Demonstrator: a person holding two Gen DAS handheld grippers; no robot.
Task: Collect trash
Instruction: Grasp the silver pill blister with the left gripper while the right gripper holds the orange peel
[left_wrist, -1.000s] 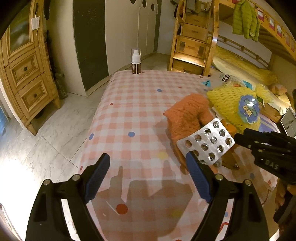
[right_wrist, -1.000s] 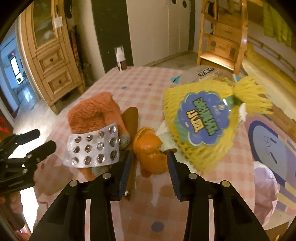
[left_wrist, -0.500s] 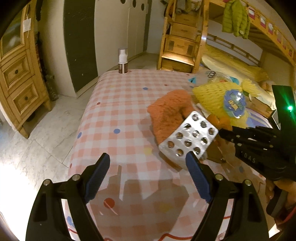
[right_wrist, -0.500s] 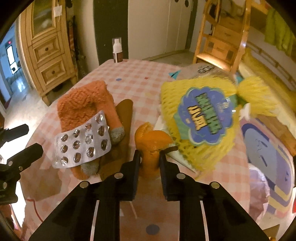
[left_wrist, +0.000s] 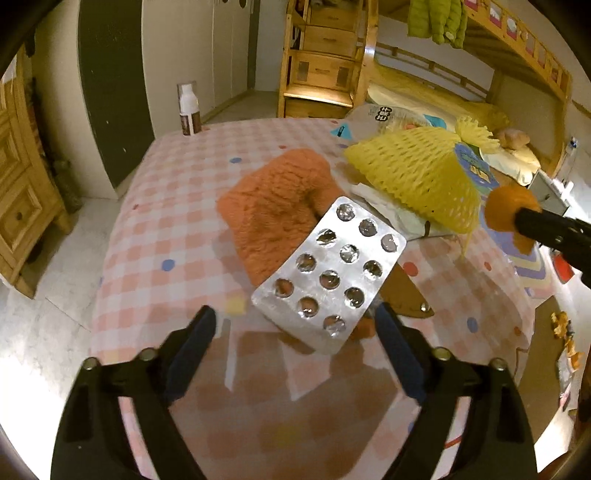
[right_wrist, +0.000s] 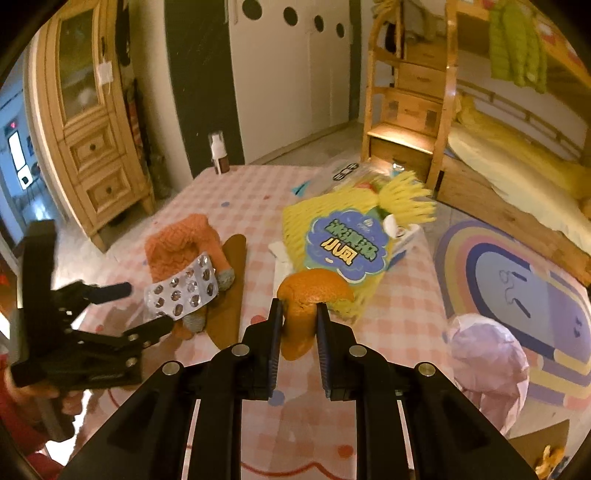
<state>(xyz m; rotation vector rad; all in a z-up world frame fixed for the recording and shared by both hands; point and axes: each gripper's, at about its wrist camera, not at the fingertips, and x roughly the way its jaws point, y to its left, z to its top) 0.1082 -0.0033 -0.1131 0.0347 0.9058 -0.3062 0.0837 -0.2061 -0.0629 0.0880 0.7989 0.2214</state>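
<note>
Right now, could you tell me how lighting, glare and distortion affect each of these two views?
Left wrist view: floor at lower left is blown out white, blister pack glints, strong fisheye bending. Right wrist view: warm dim light, orange peel sharp in the right claw, bright window at far left.

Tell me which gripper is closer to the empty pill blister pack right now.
Left. The left gripper is open right at the blister pack, its near end between the fingers. The right gripper is off beside it, holding orange peel.

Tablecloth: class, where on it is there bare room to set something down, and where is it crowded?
Bare checked tablecloth runs from the spray bottle to the orange sock. Crowded: sock, blister pack and yellow net bag cluster together.
</note>
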